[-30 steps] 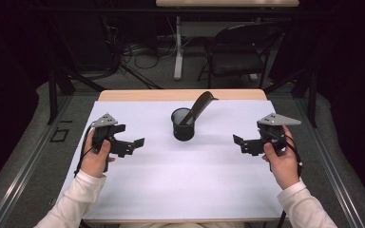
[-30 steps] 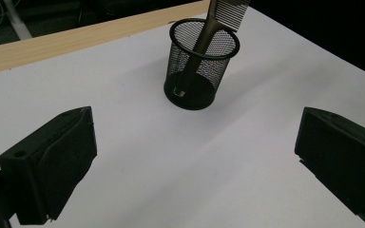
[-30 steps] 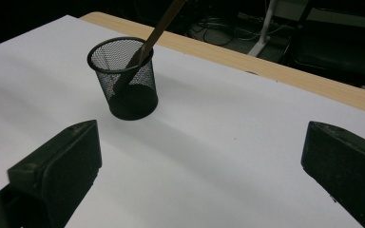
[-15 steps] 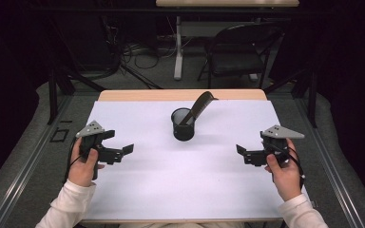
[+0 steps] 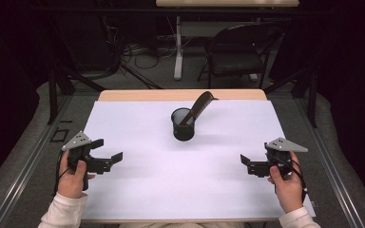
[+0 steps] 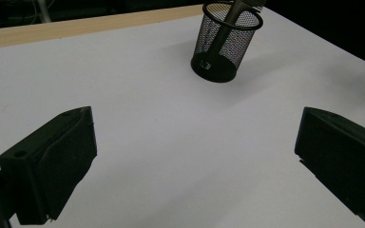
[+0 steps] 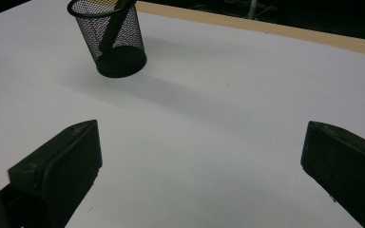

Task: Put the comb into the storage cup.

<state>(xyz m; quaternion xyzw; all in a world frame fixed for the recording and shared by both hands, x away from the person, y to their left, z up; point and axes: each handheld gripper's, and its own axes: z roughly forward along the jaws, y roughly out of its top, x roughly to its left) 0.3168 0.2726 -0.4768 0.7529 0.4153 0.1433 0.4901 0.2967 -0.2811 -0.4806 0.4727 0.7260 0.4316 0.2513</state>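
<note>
High view: mesh cup (image 5: 183,125) stood mid-table, comb (image 5: 197,107) inside, leaning up toward the far right; left gripper (image 5: 108,160) and right gripper (image 5: 246,164) near the front corners, roughly equally distant.
Left gripper view: jaws spread, empty; cup ahead.
Right gripper view: likewise.

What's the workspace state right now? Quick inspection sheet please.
Surface: white sheet over a wooden table, flat.
Job's things: black mesh cup upright near the middle; dark comb standing in it, leaning over the rim.
Clutter: nothing seen.
Grippers: left gripper and right gripper near the sheet's side edges, jaws open, holding nothing, both apart from the cup.
Cables: a thin one trails by each hand; more on the floor behind.
Surroundings: chair, desk legs, dark room.
</note>
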